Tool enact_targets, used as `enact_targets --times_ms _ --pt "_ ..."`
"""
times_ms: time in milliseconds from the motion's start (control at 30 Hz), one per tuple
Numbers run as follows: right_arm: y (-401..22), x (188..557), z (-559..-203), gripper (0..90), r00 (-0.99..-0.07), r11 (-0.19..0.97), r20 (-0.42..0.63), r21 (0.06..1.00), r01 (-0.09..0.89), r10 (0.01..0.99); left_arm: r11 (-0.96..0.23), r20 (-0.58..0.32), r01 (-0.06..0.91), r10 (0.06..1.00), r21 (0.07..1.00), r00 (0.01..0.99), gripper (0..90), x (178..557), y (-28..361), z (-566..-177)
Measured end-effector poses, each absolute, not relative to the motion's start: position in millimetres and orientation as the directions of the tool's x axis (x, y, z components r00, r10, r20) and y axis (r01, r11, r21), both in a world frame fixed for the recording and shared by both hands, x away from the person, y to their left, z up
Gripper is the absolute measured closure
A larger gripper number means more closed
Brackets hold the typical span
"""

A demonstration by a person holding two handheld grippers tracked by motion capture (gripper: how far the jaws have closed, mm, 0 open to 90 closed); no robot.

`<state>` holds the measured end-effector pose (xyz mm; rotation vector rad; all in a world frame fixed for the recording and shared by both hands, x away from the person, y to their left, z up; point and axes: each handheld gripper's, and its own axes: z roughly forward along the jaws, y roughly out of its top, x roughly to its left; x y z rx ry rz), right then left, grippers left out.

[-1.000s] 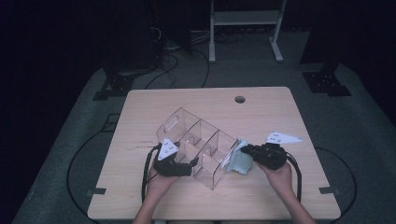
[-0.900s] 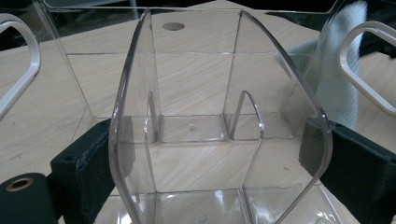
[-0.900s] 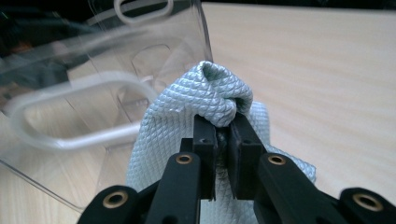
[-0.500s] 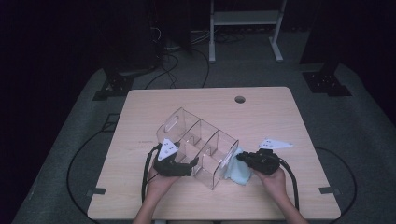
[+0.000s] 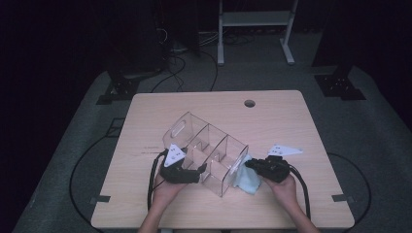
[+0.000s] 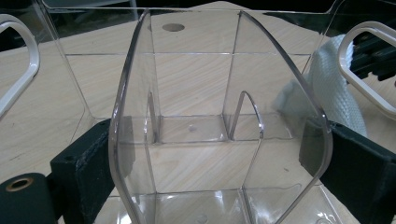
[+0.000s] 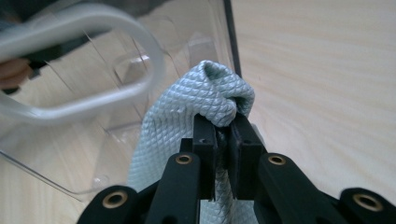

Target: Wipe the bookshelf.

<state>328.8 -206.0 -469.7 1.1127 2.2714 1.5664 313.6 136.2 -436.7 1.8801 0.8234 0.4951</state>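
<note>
A clear plastic organizer [image 5: 209,145] with several compartments lies slantwise on the wooden table [image 5: 272,116]. My left gripper [image 5: 200,171] holds its near left side, one jaw on each side of a compartment's clear walls [image 6: 196,93], pads against the plastic. My right gripper [image 5: 248,165] is at the organizer's right end, shut on a bunched pale blue cloth [image 5: 245,182]. In the right gripper view the quilted cloth [image 7: 187,112] bulges above the pinched jaws [image 7: 223,126] and rests against the organizer's end wall [image 7: 84,140] below its handle cutout. The cloth [image 6: 327,84] also shows through the plastic.
A round cable hole [image 5: 249,103] sits near the table's far edge. Bare wood lies to the right of the organizer and along the far side. Behind the table stand a white frame [image 5: 252,19] and black stand feet [image 5: 119,90], with cables on the grey floor.
My right gripper, with the cloth, has shifted a little toward the near edge and closer along the organizer's right end. The left gripper and the organizer have stayed put.
</note>
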Motion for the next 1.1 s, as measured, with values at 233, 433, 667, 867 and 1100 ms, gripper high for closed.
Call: enact_targets --times_ms 233,433,667,867,1100 --pt "-199.9 325.9 -483.2 82.4 -0.713 0.207 0.277 0.834 0.511 0.645 -0.286 -0.019 0.327 0.727 0.901 0.686 6.9 313.6 136.3 -436.5" --pt "-194.7 316.2 -471.7 82.4 -0.739 0.203 0.262 0.857 0.474 0.620 -0.286 -0.018 0.327 0.728 0.901 0.685 6.9 313.5 136.4 -436.4" --pt "-173.7 295.5 -465.0 82.3 -0.795 0.271 0.248 0.849 0.454 0.554 -0.280 -0.018 0.328 0.736 0.902 0.677 6.9 313.7 137.9 -436.3" --pt "-153.6 277.4 -464.7 82.4 -0.846 0.330 0.213 0.853 0.405 0.488 -0.277 -0.021 0.330 0.737 0.903 0.676 7.0 314.3 140.3 -436.2" --pt "-147.6 267.3 -455.0 82.4 -0.867 0.308 0.223 0.872 0.382 0.445 -0.280 -0.020 0.330 0.734 0.902 0.679 7.0 314.3 140.5 -436.2"
